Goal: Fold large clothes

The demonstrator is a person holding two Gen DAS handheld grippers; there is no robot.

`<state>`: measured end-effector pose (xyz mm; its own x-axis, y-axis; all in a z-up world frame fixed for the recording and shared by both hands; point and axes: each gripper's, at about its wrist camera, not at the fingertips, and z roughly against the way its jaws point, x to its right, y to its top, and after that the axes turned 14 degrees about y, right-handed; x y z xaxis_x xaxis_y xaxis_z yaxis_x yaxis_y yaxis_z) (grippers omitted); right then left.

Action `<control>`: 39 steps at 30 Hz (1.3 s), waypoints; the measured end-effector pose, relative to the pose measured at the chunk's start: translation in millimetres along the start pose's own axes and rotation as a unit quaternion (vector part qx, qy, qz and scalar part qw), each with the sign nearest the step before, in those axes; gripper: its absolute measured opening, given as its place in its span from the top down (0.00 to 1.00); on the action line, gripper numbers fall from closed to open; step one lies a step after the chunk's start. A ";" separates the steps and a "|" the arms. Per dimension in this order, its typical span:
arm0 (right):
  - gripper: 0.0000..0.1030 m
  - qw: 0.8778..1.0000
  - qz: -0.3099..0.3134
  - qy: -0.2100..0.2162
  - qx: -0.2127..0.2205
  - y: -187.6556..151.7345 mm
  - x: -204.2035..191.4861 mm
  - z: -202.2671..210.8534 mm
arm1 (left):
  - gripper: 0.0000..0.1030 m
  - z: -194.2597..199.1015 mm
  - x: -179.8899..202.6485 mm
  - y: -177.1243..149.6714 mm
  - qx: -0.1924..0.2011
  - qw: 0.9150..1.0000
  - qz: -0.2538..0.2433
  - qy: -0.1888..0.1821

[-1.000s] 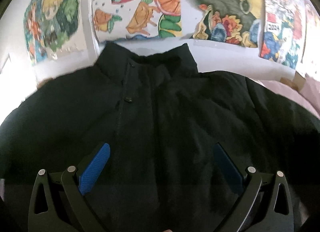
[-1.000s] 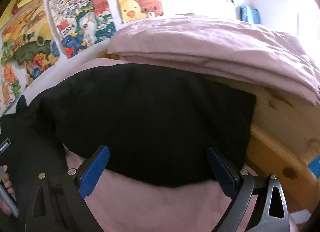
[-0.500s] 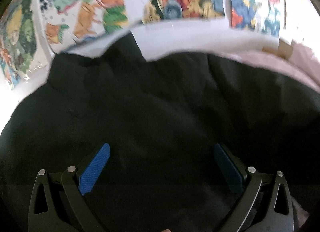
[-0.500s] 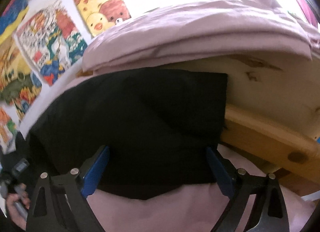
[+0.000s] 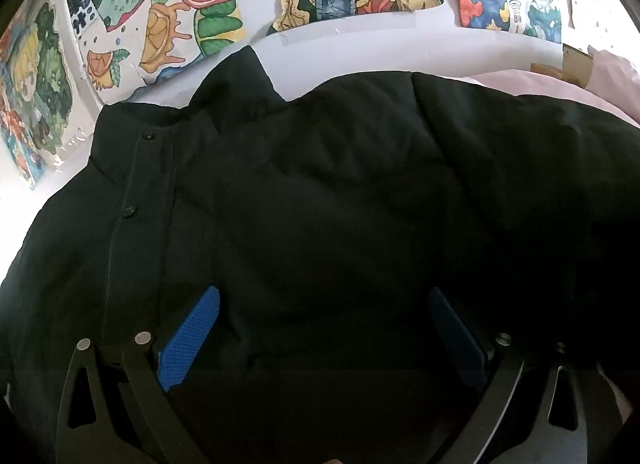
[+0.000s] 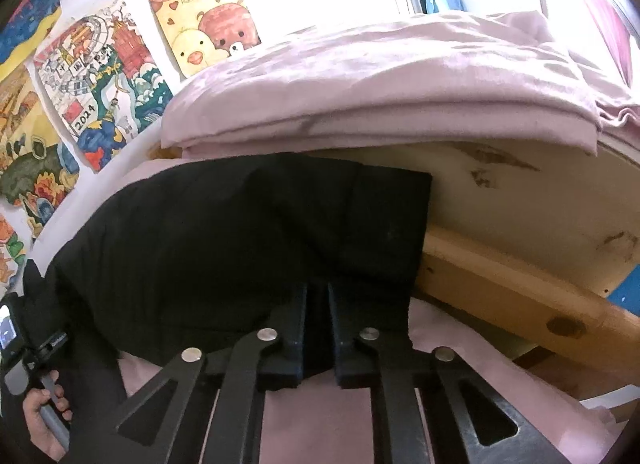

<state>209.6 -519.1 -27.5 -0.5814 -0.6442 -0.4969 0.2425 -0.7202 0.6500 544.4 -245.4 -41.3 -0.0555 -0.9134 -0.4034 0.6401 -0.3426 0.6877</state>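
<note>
The right tool (image 6: 318, 304) has just clamped its jaws onto the black jacket (image 6: 224, 240) hem. The left tool (image 5: 320, 328) hangs wide open just above that jacket, angled downward, pads clear of the fabric.

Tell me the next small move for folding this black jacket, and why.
Probably lift the right tool and carry the sleeve in over the jacket's chest. Its jaws have just closed on the sleeve's near edge, and the sleeve lies spread out over the pink sheet. The left tool hangs open over the chest, gripping nothing.
</note>
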 end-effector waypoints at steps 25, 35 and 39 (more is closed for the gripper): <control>0.95 0.955 0.148 0.247 0.069 19.7 -128.4 51.7 | 0.01 51.7 -124.7 -7.8 -0.024 0.995 0.046 -0.087; 0.98 0.860 0.315 0.400 -0.030 -70.7 -280.3 52.5 | 0.01 71.2 -239.9 -21.9 -0.030 0.983 0.102 -0.147; 0.98 0.811 0.379 0.437 -0.089 -143.5 -338.1 50.8 | 0.01 70.5 -288.7 -43.0 -0.042 0.976 0.131 -0.166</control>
<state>331.9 -184.9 76.4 0.5398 -0.7999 -0.2624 0.4271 -0.0084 0.9042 478.8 17.5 88.0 -0.1182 -0.9930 0.0079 0.7258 -0.0810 0.6832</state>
